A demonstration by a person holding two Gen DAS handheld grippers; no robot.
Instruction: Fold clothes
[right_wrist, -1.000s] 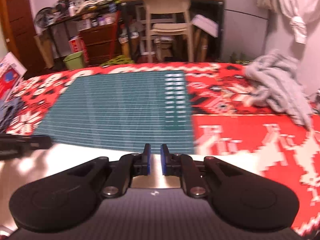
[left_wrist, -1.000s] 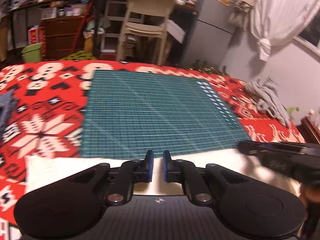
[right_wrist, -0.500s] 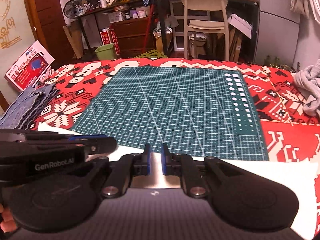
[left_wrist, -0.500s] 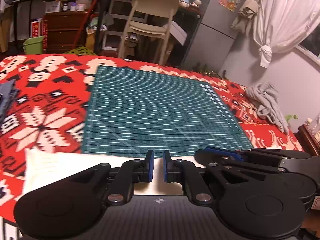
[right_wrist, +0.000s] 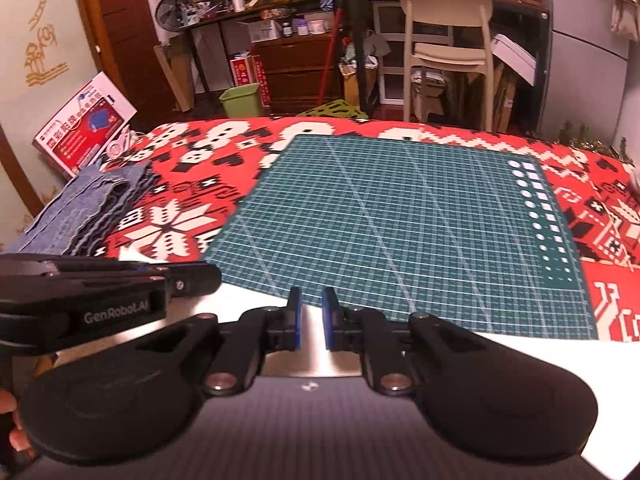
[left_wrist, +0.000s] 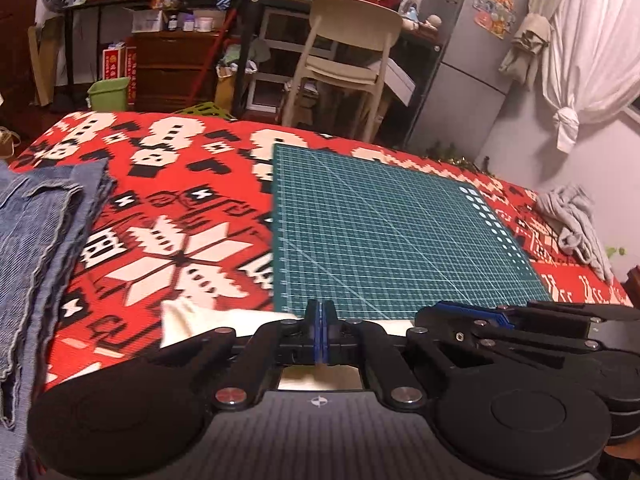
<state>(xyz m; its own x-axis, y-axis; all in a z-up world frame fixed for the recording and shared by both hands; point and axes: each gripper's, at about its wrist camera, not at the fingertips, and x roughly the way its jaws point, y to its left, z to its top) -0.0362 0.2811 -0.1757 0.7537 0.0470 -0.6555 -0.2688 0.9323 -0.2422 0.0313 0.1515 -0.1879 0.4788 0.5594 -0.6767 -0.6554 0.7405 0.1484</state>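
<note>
The white garment [left_wrist: 208, 320] lies along the near edge of the green cutting mat [left_wrist: 392, 232], directly under and ahead of both grippers, and most of it is hidden beneath their black bodies; only a crumpled corner shows to the left. The left gripper [left_wrist: 322, 330] has its blue pads pressed together, apparently pinching the white cloth, though the contact itself is hard to make out. The right gripper [right_wrist: 310, 318] sits just beside it, its pads a narrow gap apart over the cloth, and I cannot tell whether it grips anything. Half a second ago that gap was tighter. Folded denim [left_wrist: 36, 248] is stacked to the left on the red patterned blanket [left_wrist: 168, 208], cut off by the frame. A grey garment [left_wrist: 576, 224] lies far right; since a second ago the grippers have drawn close together.
</note>
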